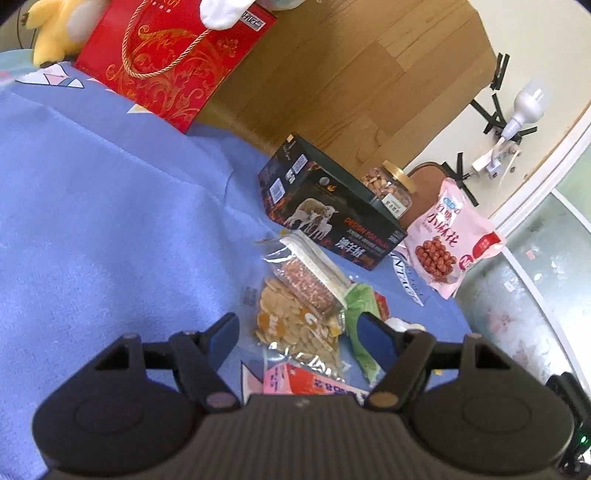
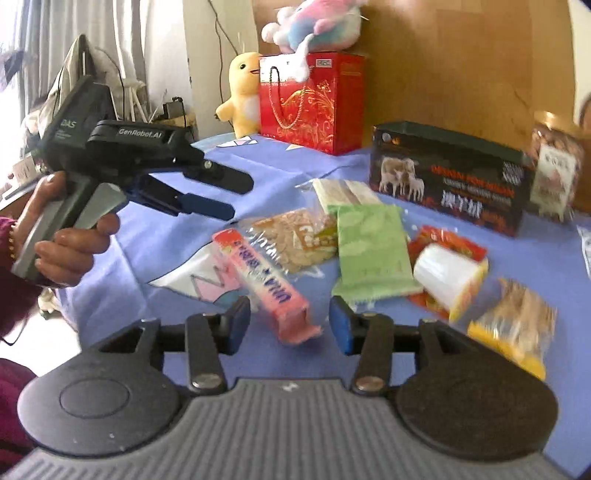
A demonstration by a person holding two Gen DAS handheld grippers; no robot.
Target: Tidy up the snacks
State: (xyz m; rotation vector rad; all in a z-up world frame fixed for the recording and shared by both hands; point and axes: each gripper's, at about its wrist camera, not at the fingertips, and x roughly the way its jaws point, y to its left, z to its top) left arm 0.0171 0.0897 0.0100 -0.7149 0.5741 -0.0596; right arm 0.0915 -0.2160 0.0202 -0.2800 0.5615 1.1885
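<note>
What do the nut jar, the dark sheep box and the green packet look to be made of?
Nut jar: clear plastic or glass, contents visible, gold lid likely metal or plastic. Dark sheep box: printed cardboard, sharp folded edges. Green packet: matte plastic film, crimped end seal.

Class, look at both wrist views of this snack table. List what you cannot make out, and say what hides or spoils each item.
- Nut jar, right wrist view: motion blur makes its label unreadable.
- Yellow-edged snack bag, right wrist view: blurred, contents unclear.
- Pink biscuit pack, left wrist view: lower part hidden behind the left tongs.
- Pink plush toy, right wrist view: cut off by the top edge.
- Black box, right wrist view: small print smeared.
</note>
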